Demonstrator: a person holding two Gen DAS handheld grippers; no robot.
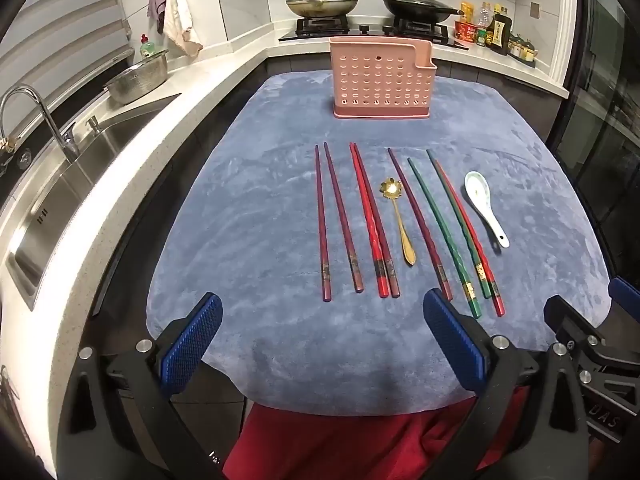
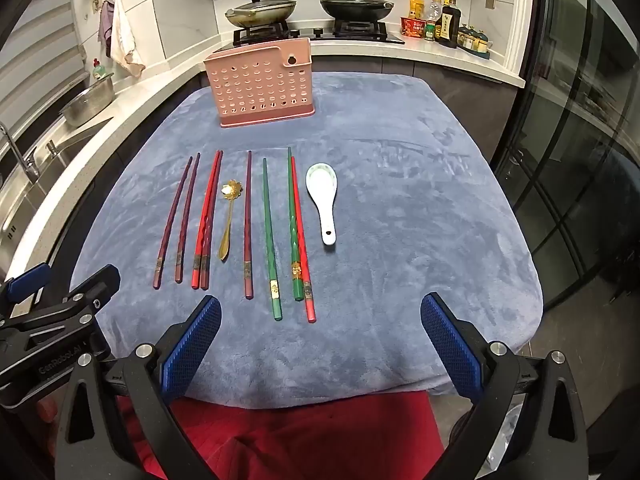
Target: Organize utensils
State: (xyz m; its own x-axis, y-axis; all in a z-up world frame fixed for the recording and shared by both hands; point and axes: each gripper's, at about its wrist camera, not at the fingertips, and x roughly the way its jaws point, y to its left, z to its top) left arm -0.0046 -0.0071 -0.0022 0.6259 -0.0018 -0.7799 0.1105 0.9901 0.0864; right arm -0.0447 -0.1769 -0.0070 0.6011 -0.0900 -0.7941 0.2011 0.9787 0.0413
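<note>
the chopsticks lie lengthwise ahead of both wide-open grippers, pointing to the pink holder; the right gripper is nearer the green pair.

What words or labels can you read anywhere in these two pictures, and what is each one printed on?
"GenRobot.AI": on the black body of the left gripper, seen in the right wrist view.
"DAS": partial letters on the right gripper body, seen in the left wrist view; the rest is cut off.
Labels on the sauce bottles and red instant noodle cup: too small and blurred to read.
Gold bands on the chopsticks: decorative marks, not legible.
</note>
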